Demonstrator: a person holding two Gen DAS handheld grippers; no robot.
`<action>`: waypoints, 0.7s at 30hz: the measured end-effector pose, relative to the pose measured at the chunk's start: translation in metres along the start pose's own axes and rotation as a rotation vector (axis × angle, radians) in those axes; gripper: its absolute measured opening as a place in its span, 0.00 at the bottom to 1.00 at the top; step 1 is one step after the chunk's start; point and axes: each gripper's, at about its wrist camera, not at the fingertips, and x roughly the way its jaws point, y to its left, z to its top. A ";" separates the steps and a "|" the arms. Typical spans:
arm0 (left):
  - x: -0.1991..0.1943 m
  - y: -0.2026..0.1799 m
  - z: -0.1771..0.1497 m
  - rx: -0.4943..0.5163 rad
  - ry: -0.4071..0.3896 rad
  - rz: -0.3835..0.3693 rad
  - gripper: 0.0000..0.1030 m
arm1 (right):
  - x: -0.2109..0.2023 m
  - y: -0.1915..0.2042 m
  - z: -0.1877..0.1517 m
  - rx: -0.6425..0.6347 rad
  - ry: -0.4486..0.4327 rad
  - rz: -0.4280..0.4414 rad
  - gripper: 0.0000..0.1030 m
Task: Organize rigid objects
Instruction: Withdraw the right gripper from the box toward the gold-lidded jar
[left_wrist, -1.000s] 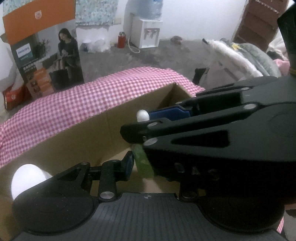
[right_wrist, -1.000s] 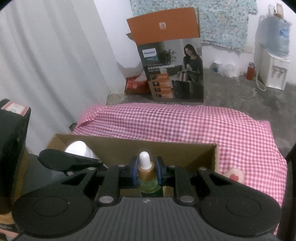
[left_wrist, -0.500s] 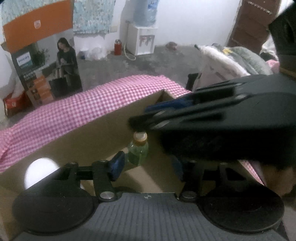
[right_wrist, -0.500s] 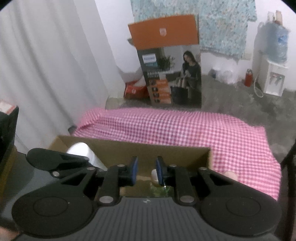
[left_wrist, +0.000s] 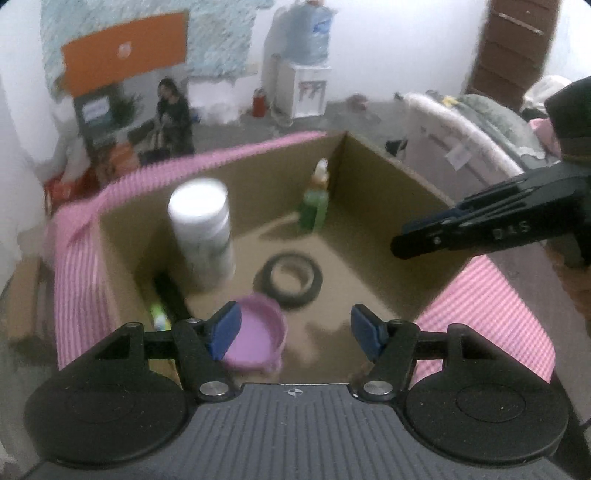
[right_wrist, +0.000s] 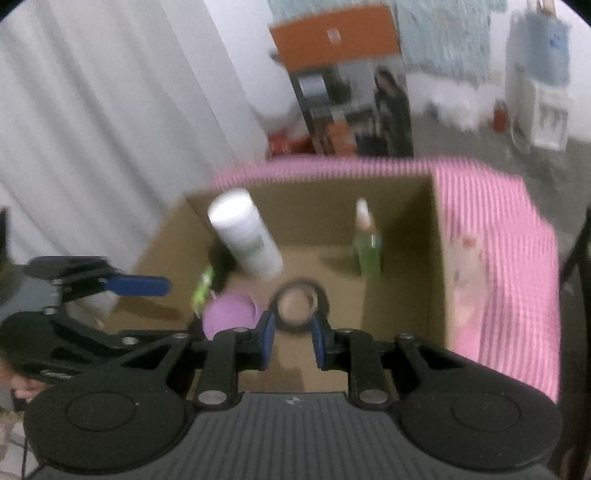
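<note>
An open cardboard box (left_wrist: 388, 192) (right_wrist: 439, 258) sits on pink checked cloth. Inside it stand a white bottle (left_wrist: 201, 229) (right_wrist: 245, 236) and a green dropper bottle (left_wrist: 314, 203) (right_wrist: 367, 243), which is in the far right corner. A black tape roll (left_wrist: 291, 275) (right_wrist: 297, 304) and a purple bowl (left_wrist: 255, 339) (right_wrist: 229, 315) lie on the box floor. My left gripper (left_wrist: 295, 332) hovers over the near edge with its jaws opening and nothing between them. My right gripper (right_wrist: 293, 338) is above the box, nearly closed and empty.
A dark flat item with a green label (left_wrist: 162, 306) (right_wrist: 203, 286) leans against the box's left wall. The pink checked cloth (left_wrist: 491, 306) surrounds the box. An orange-topped printed carton (right_wrist: 343, 85) and a water dispenser (left_wrist: 306, 88) stand on the floor beyond.
Both grippers drew back from the box. The right gripper let go of the green dropper bottle, which now stands in the box. The left jaws widened.
</note>
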 end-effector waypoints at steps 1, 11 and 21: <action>0.003 0.003 -0.003 -0.023 0.012 -0.003 0.64 | 0.010 -0.001 -0.002 0.019 0.030 0.001 0.23; -0.002 0.026 -0.022 -0.096 0.034 -0.049 0.64 | 0.038 -0.003 -0.028 0.135 0.198 -0.011 0.23; -0.019 0.037 -0.041 -0.100 0.024 -0.084 0.63 | 0.024 -0.011 -0.032 0.204 0.216 0.006 0.24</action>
